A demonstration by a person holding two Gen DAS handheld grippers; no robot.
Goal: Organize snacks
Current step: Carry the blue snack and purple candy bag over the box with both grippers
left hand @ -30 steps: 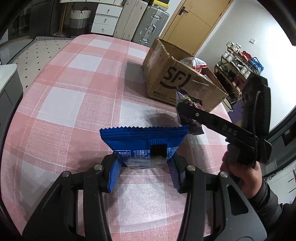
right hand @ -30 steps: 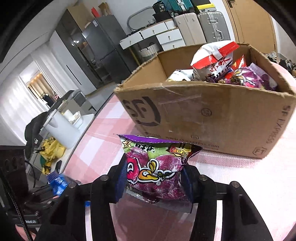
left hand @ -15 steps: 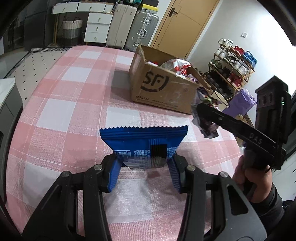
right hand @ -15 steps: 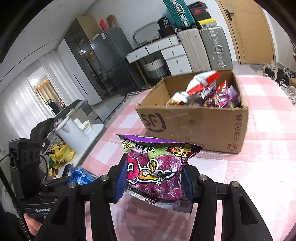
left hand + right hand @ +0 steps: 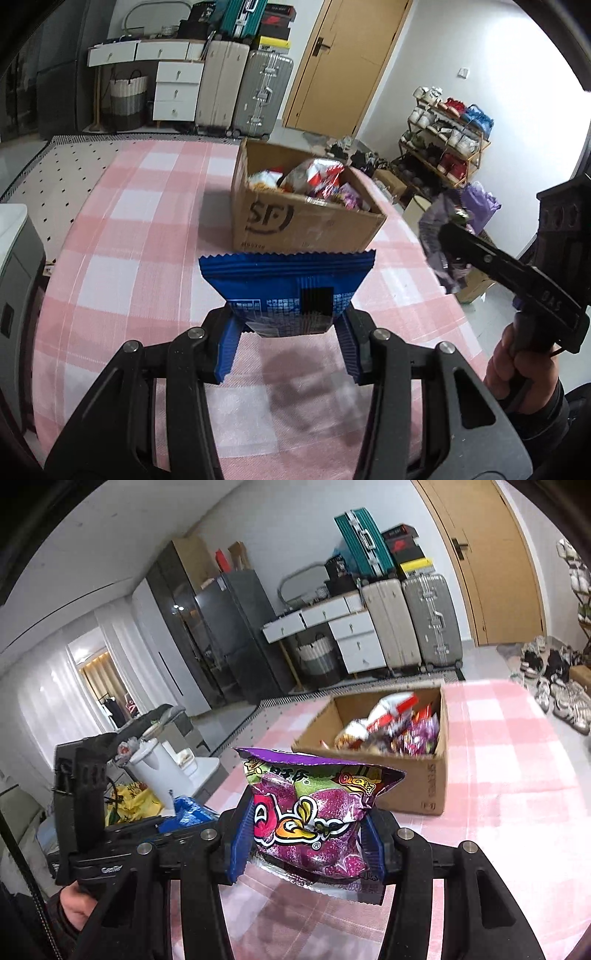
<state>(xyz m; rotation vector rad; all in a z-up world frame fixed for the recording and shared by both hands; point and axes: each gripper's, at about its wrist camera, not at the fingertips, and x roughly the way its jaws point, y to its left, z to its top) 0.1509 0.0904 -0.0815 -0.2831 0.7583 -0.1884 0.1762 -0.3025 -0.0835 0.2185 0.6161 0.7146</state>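
My left gripper is shut on a blue snack packet and holds it above the pink checked tablecloth. My right gripper is shut on a purple snack bag, also held above the table. A brown cardboard box marked SF stands farther along the table with several snack bags in it; it also shows in the right wrist view. The right gripper shows at the right of the left wrist view, and the left gripper at the left of the right wrist view.
Suitcases and white drawers stand past the table's far end, by a wooden door. A shoe rack stands to the right. A white bin stands off the table's left side.
Both grippers have drawn back and risen from the box with their packets held. The box now looks smaller and farther away, and its contents show from above.
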